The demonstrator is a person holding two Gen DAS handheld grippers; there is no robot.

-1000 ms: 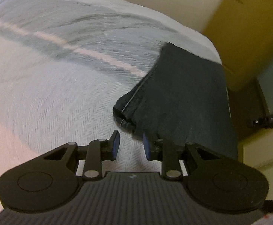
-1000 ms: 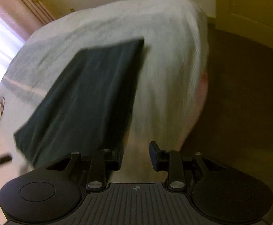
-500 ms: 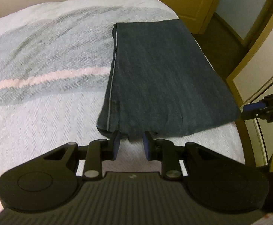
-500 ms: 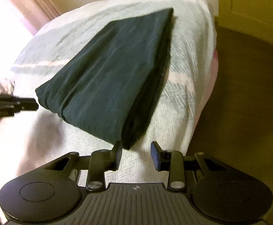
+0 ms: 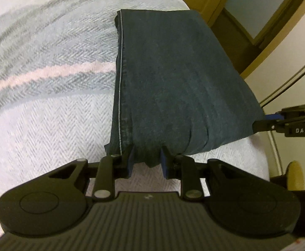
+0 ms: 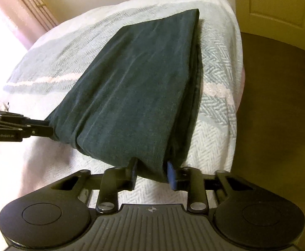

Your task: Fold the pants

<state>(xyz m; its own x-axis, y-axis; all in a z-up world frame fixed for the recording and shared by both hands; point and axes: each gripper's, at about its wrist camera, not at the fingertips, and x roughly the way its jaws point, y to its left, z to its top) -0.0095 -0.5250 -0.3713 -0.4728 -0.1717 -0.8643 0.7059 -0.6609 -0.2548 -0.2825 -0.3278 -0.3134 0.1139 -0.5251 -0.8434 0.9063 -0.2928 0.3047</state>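
Where the left wrist view looks along its own fingers, the left gripper (image 5: pixel 147 161) sits at lower centre with its jaws set apart around the near corner of the pants (image 5: pixel 173 79), cloth bunched between the pads but not visibly squeezed. The pants, already folded into a dark rectangle, lie on the bed (image 5: pixel 48 104) and run from lower centre to the upper middle of the frame, the stitched seam on their left edge. At the right edge the right gripper (image 5: pixel 267 121) meets the opposite near corner.

In the right wrist view, the right gripper (image 6: pixel 151 172) likewise straddles a near corner at lower centre, jaws apart with fabric between them. The left gripper (image 6: pixel 48 130) enters from the left edge. Holding both near corners probably prepares a lift to fold this end over the far end.
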